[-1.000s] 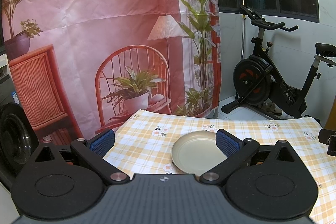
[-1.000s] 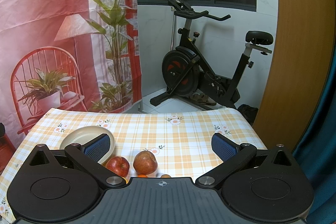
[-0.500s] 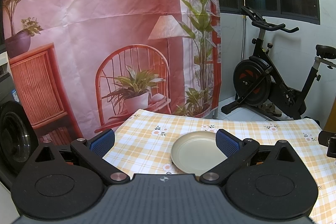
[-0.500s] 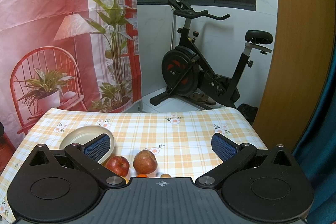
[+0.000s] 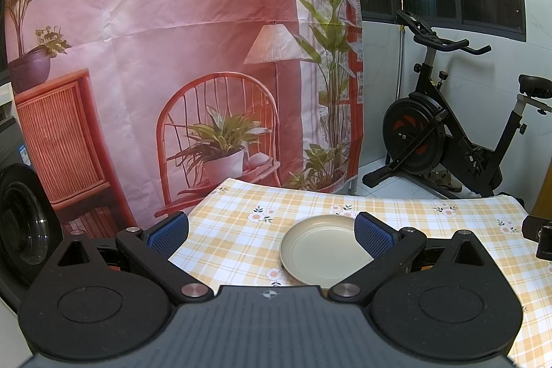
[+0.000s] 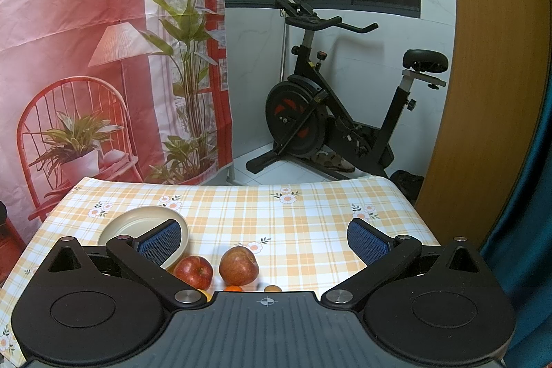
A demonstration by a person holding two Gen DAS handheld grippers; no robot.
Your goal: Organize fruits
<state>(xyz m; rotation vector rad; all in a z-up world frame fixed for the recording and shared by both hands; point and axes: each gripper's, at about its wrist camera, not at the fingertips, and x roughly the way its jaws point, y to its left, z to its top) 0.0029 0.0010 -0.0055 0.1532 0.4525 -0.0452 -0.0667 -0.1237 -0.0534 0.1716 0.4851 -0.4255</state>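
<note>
the task is judged to be at its opening step: no fruit has been gripped and none lies in the dish.

the left gripper (image 5: 271, 230), a black two-finger tool with blue ribbed pads (image 5: 168, 230), is held above the near left part of the table, its jaws spread wide with nothing between them. ahead of it and slightly to its right, the shallow round cream-coloured plate (image 5: 317, 252) is seen lying bare on the yellow-and-white checked tablecloth with small flower prints (image 5: 238, 230).

the right gripper (image 6: 264, 242), of the same build, is likewise held with its jaws wide apart and unloaded. low between its fingers two fruits are seen on the cloth: a bright red apple (image 6: 193, 271) just beside the near rim of the plate (image 6: 138, 221), and a duller, brownish-red apple (image 6: 238, 266) just to the right of the first. whether the two apples touch cannot be told. below them, at the edge of the gripper body, parts of small orange fruits (image 6: 234, 288) are visible; their number and kind cannot be settled, as most of each is hidden.

the next move is judged to fall to the right gripper. it would need to be lowered and centred on one apple, so that a pad passes on each side, and then closed. the gap between the two apples is narrow, so a finger entering there may push the neighbouring fruit and set it rolling. the brownish-red apple is more open on its right side. the fruit would then be carried left and set within the plate.
</note>
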